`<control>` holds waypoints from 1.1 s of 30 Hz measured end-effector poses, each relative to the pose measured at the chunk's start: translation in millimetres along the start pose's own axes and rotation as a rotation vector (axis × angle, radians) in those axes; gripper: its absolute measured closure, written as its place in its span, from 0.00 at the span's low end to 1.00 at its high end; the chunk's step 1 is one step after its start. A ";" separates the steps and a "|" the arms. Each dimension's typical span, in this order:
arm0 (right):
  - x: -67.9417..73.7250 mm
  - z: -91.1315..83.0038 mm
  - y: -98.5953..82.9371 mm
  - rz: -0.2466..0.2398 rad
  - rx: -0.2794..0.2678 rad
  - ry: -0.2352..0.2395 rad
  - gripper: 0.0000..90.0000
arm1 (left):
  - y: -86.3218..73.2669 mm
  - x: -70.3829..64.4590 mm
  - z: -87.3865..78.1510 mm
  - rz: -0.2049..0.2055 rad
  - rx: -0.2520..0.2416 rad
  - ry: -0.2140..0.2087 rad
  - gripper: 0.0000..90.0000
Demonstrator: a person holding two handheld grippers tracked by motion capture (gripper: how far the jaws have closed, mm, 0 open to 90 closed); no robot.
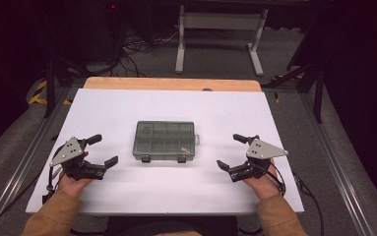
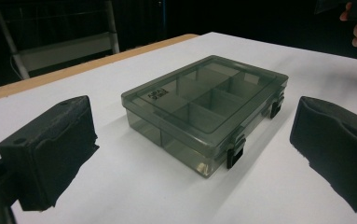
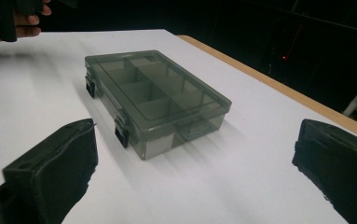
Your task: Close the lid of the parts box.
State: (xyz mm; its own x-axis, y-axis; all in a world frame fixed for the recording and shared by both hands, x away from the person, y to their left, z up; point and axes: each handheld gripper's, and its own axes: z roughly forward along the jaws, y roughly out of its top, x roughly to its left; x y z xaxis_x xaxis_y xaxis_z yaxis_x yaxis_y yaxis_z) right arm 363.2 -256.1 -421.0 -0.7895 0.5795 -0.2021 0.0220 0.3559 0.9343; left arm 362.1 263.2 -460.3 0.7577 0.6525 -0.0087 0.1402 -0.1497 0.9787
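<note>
A smoky clear plastic organizer box [image 1: 165, 140] with inner dividers lies shut in the middle of the white table [image 1: 127, 103], its two black latches facing me. My left gripper [image 1: 102, 150] rests to the box's left, open and empty. My right gripper [image 1: 229, 151] rests to the box's right, also open with nothing held. In the left gripper view the box [image 2: 204, 107] sits ahead between the wide-apart jaws. The right gripper view shows the box [image 3: 155, 95] ahead and left, latches toward the left.
The white table top has a wooden edge [image 1: 171, 83] at the far side. Beyond it stand a white metal frame [image 1: 220, 29] and cables on the floor. Metal rails [image 1: 333, 162] run along both table sides.
</note>
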 end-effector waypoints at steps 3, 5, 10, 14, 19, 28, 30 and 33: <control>0.1 -2.1 -12.8 0.014 -0.007 -0.018 0.00 | -9.4 1.7 -1.3 -0.011 -0.025 0.039 0.02; 0.3 -2.3 -15.2 0.020 -0.006 -0.017 0.00 | -10.5 2.4 -1.8 -0.013 -0.017 0.045 0.02; 2.5 -1.9 -30.3 0.040 0.023 -0.036 0.00 | -21.7 6.5 0.5 -0.057 -0.003 0.039 0.02; 0.9 -1.5 -35.2 0.055 0.021 -0.048 0.00 | -22.1 7.6 2.9 -0.043 -0.004 0.041 0.02; -2.5 -0.1 -42.0 0.083 0.027 -0.061 0.00 | -22.9 6.6 5.5 -0.025 0.015 0.043 0.02; -3.2 0.0 -42.5 0.091 0.023 -0.066 0.00 | -23.1 7.4 6.1 -0.032 0.022 0.041 0.02; -3.3 -0.4 -42.5 0.092 0.022 -0.071 0.00 | -23.2 7.2 6.2 -0.036 0.021 0.043 0.02; -3.6 -1.1 -42.4 0.095 0.019 -0.077 0.00 | -23.2 7.5 5.9 -0.045 0.026 0.044 0.02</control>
State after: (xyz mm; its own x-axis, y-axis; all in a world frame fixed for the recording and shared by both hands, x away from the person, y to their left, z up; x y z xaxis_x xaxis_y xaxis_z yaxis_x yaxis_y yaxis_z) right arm 364.4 -274.1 -459.5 -0.7342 0.6652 -0.1359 0.1067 0.3106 0.9445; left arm 368.4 267.2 -484.3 0.7215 0.6911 -0.0434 0.1905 -0.1379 0.9719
